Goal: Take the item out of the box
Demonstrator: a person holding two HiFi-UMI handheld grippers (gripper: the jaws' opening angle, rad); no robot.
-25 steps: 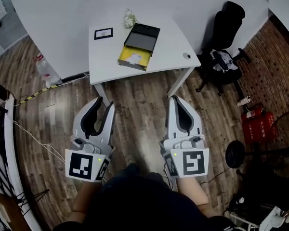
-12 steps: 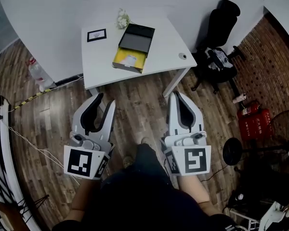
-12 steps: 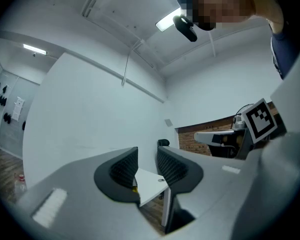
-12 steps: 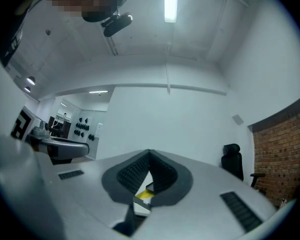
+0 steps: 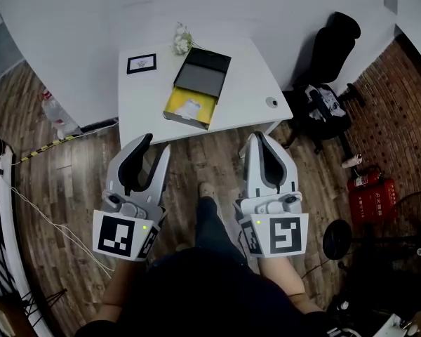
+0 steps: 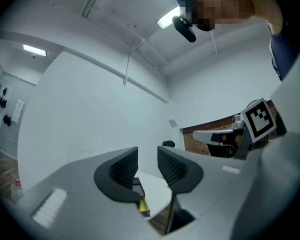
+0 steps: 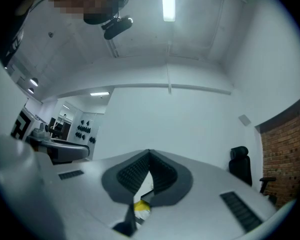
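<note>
At the edge of a white table (image 5: 249, 69), my left claw (image 5: 154, 144) hangs with its jaws spread and nothing between them. My right claw (image 5: 256, 137) has its jaws pressed together at the tips, empty, and both are over the wooden floor (image 5: 203, 160). At twelve o'clock the open box (image 5: 200, 83) lies on that table, dark lid (image 5: 209, 62) on the far side, the white item (image 5: 190, 108) lying in its yellow tray (image 5: 174, 104), well apart from both claws.

I can read no words or numbers: the print on the card (image 5: 141, 63) left of the box (image 5: 174, 104) is too small.
</note>
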